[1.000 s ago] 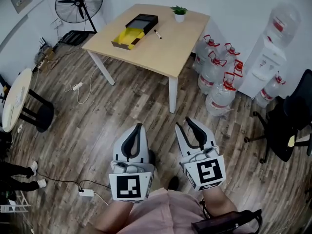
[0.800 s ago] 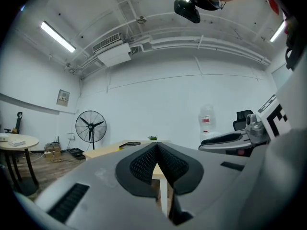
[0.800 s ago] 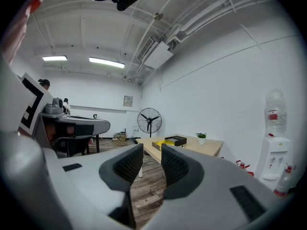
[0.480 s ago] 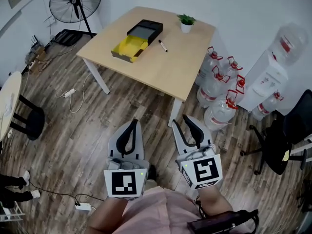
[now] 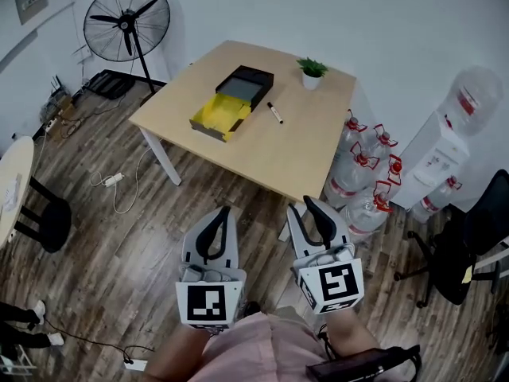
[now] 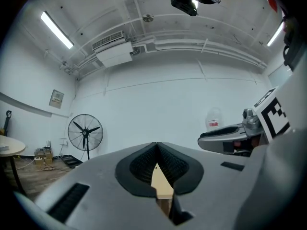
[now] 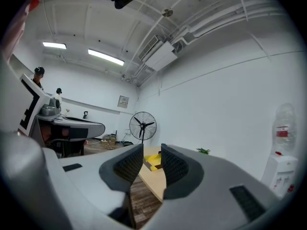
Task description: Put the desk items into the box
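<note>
On the light wooden table [image 5: 306, 153] lies an open box: a yellow tray [image 5: 219, 116] with its black lid [image 5: 245, 84] behind it. A black marker pen [image 5: 274, 112] lies right of the box, and a small potted plant [image 5: 312, 72] stands near the far edge. My left gripper [image 5: 225, 211] [image 6: 156, 145] is held low in front of me, well short of the table, shut and empty. My right gripper [image 5: 305, 205] [image 7: 152, 152] hangs beside it with a narrow gap between its jaws. Through that gap shows the yellow tray [image 7: 154, 163].
A standing fan [image 5: 121, 22] is at the far left. Several water bottles [image 5: 366, 173] and a water dispenser [image 5: 445, 150] crowd the table's right side. A black office chair [image 5: 469, 237] is at the right, a round side table [image 5: 12, 189] at the left. Cables [image 5: 111, 181] lie on the wood floor.
The view has swung, so the table with the box has shifted right and down in the picture. Both grippers stay low in front of me, their jaws unchanged.
</note>
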